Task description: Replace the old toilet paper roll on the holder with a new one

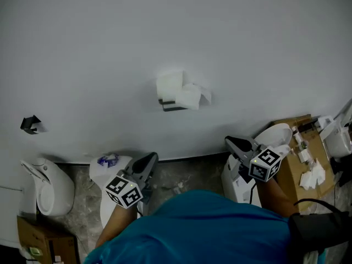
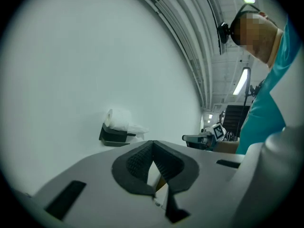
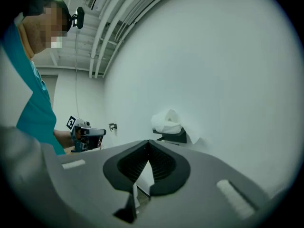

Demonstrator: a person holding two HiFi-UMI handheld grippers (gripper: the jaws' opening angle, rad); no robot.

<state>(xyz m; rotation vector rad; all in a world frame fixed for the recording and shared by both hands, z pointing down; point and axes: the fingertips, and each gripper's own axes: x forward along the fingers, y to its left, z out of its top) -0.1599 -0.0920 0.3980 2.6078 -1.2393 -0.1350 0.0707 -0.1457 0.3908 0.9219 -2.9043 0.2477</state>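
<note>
White wall (image 1: 82, 48) ahead of you carries the old toilet paper roll (image 1: 171, 84) on its black holder (image 1: 174, 106). A loose sheet (image 1: 193, 97) trails right, and the long axis seems to run along the wall. It sits far beyond both grippers, between them. Your left gripper (image 1: 152, 158) looks slightly nearer than the right gripper (image 1: 229, 142); both are pressed together, empty.
</note>
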